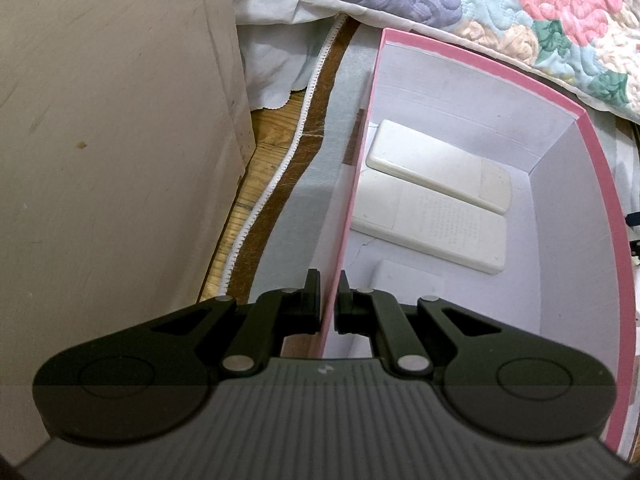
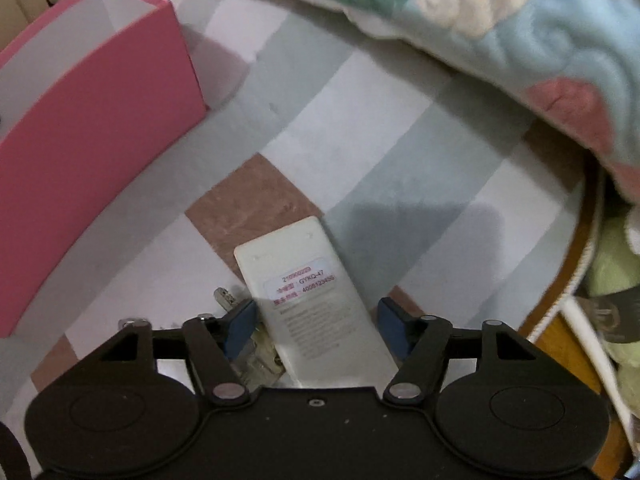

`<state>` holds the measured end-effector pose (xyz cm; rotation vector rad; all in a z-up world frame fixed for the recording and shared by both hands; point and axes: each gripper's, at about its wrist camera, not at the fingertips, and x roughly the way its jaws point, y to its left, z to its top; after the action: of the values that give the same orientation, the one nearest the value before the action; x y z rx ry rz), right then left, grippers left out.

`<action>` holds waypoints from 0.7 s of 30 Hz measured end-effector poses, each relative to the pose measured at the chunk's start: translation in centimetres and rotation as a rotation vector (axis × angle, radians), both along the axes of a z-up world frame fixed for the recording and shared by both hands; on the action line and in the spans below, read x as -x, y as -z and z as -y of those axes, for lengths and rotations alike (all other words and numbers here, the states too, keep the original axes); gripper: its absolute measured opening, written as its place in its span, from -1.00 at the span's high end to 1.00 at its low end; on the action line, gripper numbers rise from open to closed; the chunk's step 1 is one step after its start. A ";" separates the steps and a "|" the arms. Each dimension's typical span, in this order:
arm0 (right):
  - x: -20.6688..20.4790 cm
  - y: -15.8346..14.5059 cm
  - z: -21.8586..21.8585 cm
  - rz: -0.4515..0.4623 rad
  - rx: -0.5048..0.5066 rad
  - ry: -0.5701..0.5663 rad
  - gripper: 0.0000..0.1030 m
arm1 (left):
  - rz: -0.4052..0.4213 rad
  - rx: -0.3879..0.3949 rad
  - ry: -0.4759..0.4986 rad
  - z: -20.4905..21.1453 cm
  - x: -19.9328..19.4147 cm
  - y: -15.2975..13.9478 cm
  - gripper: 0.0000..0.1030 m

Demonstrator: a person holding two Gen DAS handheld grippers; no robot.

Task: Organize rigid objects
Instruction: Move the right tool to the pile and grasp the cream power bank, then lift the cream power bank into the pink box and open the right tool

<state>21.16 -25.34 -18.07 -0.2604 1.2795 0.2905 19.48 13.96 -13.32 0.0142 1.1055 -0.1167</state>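
Two smooth white remotes (image 1: 436, 168) in pink cardboard box (image 1: 596, 184), left gripper (image 1: 329, 304) pinching its wall.

Left of my left jaws a pale, scuffed panel (image 1: 112, 128) stands upright over a strip of wooden floor (image 1: 260, 152). A grey, white and brown blocked rug (image 2: 360, 128) with a white scalloped edge lies under both jaws. Ahead, a floral quilt (image 1: 500, 4) drapes down over white cloth (image 1: 276, 56).
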 end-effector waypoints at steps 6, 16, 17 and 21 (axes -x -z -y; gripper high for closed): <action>-0.5 -0.2 1.4 0.026 -0.140 0.123 -0.29 | 0.001 0.002 -0.001 0.0 0.0 0.0 0.89; -2.3 1.0 1.2 0.062 -0.076 0.311 -0.29 | 0.004 -0.003 -0.001 0.0 0.1 0.0 0.89; -2.3 1.4 1.0 0.057 -0.064 0.300 -0.31 | 0.004 -0.002 -0.002 0.0 0.1 0.0 0.88; -1.6 1.7 0.3 0.067 -0.049 0.251 -0.41 | 0.003 0.005 -0.006 -0.1 0.1 0.0 0.88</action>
<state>22.77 -25.65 -19.72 -0.0658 1.2222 0.0975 19.36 14.03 -13.34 0.0061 1.1024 -0.1139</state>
